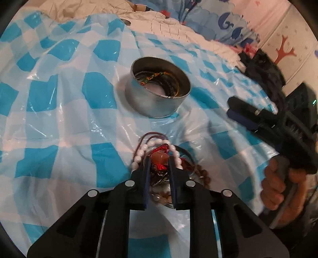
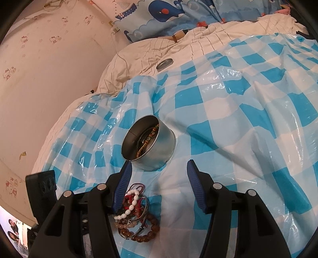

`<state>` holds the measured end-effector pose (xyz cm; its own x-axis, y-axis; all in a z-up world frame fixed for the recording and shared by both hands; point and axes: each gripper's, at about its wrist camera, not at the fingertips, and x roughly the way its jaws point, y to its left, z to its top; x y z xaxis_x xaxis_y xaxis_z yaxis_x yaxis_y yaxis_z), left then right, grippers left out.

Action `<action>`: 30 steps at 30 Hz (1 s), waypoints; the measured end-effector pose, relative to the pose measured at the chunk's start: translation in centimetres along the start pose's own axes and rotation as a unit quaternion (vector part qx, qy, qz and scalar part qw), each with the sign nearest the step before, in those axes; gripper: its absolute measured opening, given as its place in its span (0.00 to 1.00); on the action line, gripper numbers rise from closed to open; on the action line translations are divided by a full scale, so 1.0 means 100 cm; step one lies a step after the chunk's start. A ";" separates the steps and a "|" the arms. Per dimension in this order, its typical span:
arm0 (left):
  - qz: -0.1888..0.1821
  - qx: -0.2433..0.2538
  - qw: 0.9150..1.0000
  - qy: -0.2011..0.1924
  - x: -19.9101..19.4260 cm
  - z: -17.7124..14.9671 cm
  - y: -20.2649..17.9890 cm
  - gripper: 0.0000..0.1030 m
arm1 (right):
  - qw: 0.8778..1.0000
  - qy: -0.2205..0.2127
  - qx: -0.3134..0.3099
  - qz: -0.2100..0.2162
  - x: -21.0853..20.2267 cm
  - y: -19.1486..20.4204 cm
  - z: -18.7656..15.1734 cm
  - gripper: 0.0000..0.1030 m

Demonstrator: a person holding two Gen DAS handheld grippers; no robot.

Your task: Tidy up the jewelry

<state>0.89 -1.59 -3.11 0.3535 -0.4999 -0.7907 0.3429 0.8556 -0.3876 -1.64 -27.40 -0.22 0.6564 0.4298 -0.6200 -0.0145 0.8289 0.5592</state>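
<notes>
A round metal tin [image 1: 157,89] stands on the blue-checked plastic sheet and holds a braided cord bracelet and dark bangles; it also shows in the right wrist view [image 2: 149,142]. A heap of bracelets [image 2: 135,216] lies in front of it: white beads, red cord, brown beads, a metal bangle. My left gripper [image 1: 159,160] is down in the heap, its jaws narrowed around a red cord piece with an orange stone [image 1: 160,158]. My right gripper [image 2: 159,178] is open and empty, above the sheet just right of the heap; from the left wrist view it appears at the right [image 1: 238,111].
The checked sheet [image 2: 238,119] covers a bed with a cream quilt [image 2: 159,51]. A small metal lid [image 2: 164,64] lies on the quilt behind the tin. A whale-print pillow [image 2: 169,13] and a wall stand beyond. A dark fuzzy item [image 1: 264,73] lies at the right.
</notes>
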 end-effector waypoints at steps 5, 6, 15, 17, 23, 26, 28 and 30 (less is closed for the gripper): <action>-0.057 -0.030 0.998 0.005 -0.006 0.005 0.010 0.15 | 1.000 0.003 -0.005 0.000 0.001 0.002 -0.001 0.55; -0.062 -0.035 0.997 0.008 -0.006 0.006 0.012 0.15 | 1.000 0.004 -0.006 0.001 0.002 0.002 -0.002 0.55; -0.050 -0.055 0.997 0.006 -0.003 0.008 0.019 0.16 | 1.000 0.008 -0.011 0.002 0.003 0.004 -0.003 0.55; -0.057 -0.052 0.997 -0.002 -0.008 0.010 0.019 0.14 | 1.000 0.008 -0.011 0.003 0.003 0.005 -0.003 0.55; -0.084 -0.068 0.994 -0.024 -0.020 0.015 0.025 0.12 | 1.000 0.009 -0.014 0.005 0.004 0.006 -0.004 0.55; -0.048 -0.047 0.998 -0.012 -0.022 0.017 0.024 0.13 | 1.000 0.010 -0.016 0.005 0.004 0.007 -0.004 0.55; 0.010 -0.018 1.000 0.012 -0.013 0.014 0.019 0.15 | 1.000 0.012 -0.017 0.004 0.005 0.008 -0.004 0.55; -0.030 -0.061 0.997 0.025 -0.008 0.014 0.031 0.22 | 1.000 0.014 -0.018 0.004 0.006 0.008 -0.005 0.55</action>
<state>2.84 1.30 -3.03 0.2917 -0.5454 -0.7858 0.2525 0.8363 -0.4867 -1.64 -26.28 -0.39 0.6351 0.4459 -0.6307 -0.0473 0.8375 0.5444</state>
